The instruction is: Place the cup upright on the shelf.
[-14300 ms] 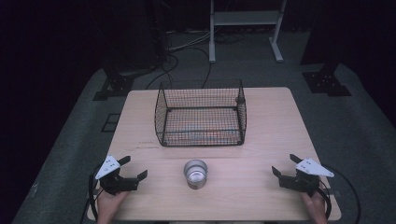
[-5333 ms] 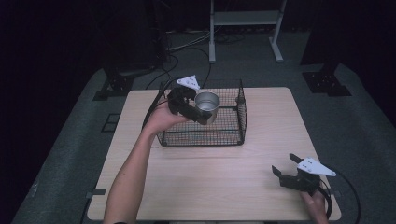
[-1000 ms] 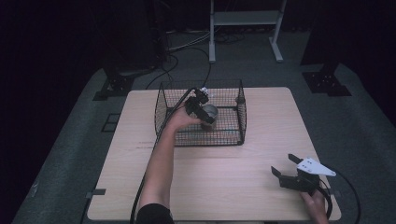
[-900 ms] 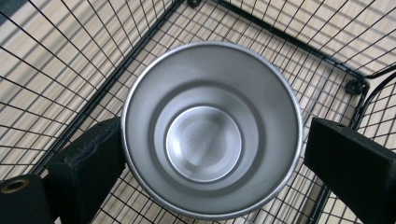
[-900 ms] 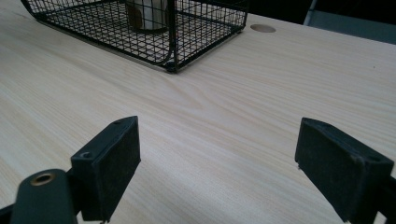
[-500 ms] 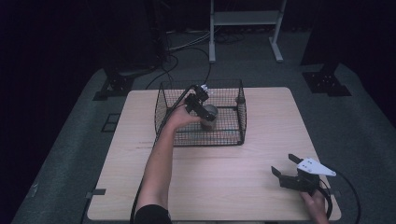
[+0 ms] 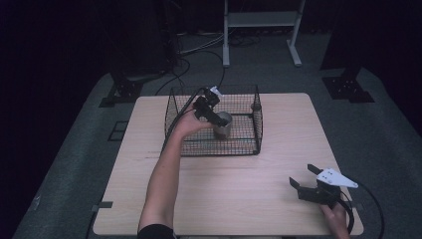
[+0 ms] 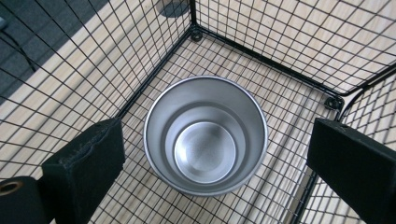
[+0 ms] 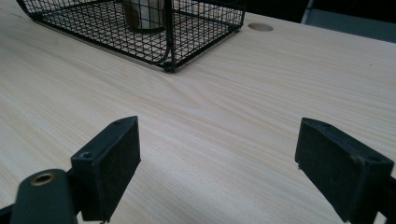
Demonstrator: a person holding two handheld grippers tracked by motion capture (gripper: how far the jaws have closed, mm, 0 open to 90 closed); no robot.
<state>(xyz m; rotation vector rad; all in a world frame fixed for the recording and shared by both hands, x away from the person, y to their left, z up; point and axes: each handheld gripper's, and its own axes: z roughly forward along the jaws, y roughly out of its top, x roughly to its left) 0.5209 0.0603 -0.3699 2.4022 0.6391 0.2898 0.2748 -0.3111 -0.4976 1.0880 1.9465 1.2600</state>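
A metal cup [image 8: 205, 135] is seen standing upright on the wire floor of a black wire basket [image 7: 256, 107], toward the basket's middle, with its open mouth facing up. The basket is set on the far half of a pale wooden table [image 7: 278, 164]. The left gripper [image 7: 211, 107] is held inside the basket just above the cup; its jaws have just been opening, and they are now spread wide to either side of the cup's rim, touching nothing, so the cup is released. The right gripper [image 7: 311, 181] is rested on the table well apart from the basket, toward the near right corner, its jaws open and empty. The cup is judged to be light, rigid and smooth, so a slippery hold is likely; its thin wall should not crush easily. A grasp would best be taken across the rim or the upper wall from above, since the basket's sides are judged to block a sideways approach.
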